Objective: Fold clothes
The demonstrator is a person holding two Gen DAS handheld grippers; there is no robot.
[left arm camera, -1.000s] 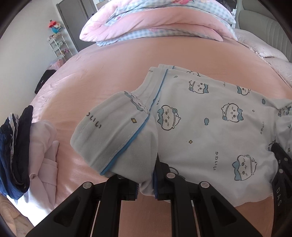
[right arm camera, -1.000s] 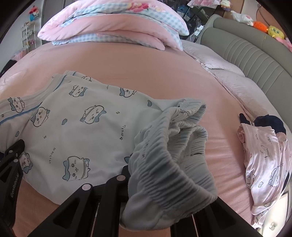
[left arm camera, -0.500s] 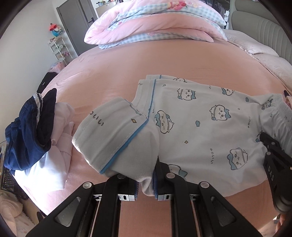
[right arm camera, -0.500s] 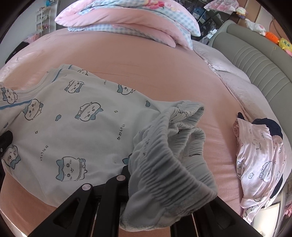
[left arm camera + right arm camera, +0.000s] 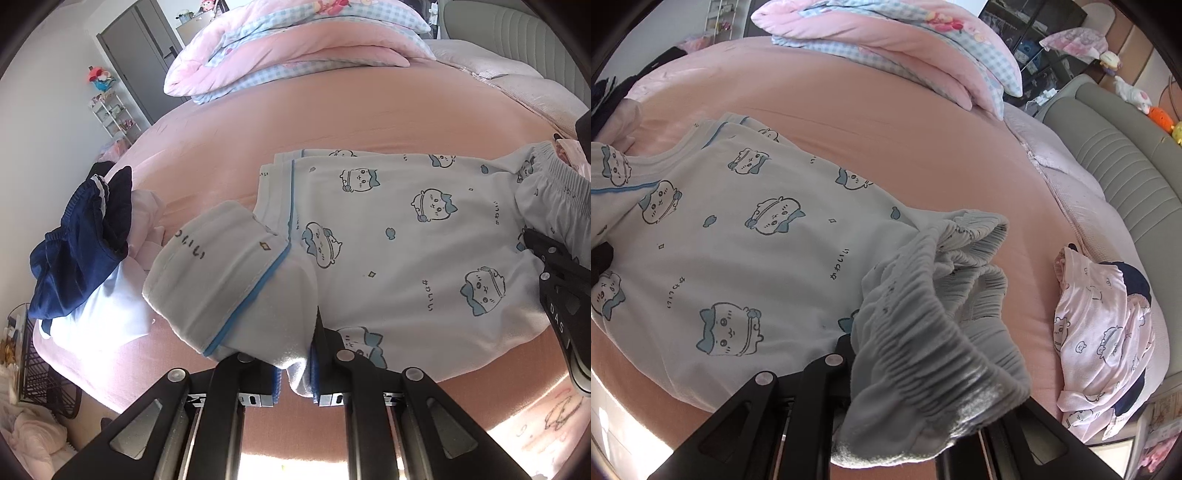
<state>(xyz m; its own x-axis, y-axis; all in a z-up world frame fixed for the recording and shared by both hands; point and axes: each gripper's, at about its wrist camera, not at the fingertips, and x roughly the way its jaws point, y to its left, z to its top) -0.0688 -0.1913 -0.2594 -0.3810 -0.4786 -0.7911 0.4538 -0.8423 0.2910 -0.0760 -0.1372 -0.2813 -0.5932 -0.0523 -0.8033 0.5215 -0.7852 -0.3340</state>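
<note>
On the bed (image 5: 369, 110), pink sheet: one pair of pale blue pyjama trousers (image 5: 406, 236) (image 5: 738, 240), cartoon print, blue piping, spread flat across the near half of the mattress, both ends lifted.

Left tongs (image 5: 295, 380): clenched on the cuff end (image 5: 236, 280) of the trousers. Cloth bunched up between the blue pads (image 5: 316, 376) and folded back over the fingers; piping runs diagonally across the raised fold.

Right tongs (image 5: 886, 369): largely buried under the waistband (image 5: 931, 317), which is ruched elastic, heaped and draped over the fingers. Cloth appears gripped there; the tips themselves are hidden. The right tongs also show at the right edge of the left view (image 5: 561, 295), black, at the waistband end.

Elsewhere on bed:
- Quilt (image 5: 295, 48) (image 5: 905, 48), pink with blue check, folded in a pile at the far side.
- Navy garment (image 5: 81, 243) over pale pink and white clothes (image 5: 110, 314), heaped at the left edge of the mattress, apart from the trousers.
- Pink printed pyjamas (image 5: 1100, 332) with a navy piece (image 5: 1130, 277) on top, crumpled at the right edge, near the waistband but not touching it.

Surroundings: grey padded headboard (image 5: 1126, 158) with soft toys (image 5: 1137, 96) on top; wire shelf (image 5: 114, 114) and grey door (image 5: 144, 51) by the far wall; black wire basket (image 5: 40, 373) on the floor at left.
</note>
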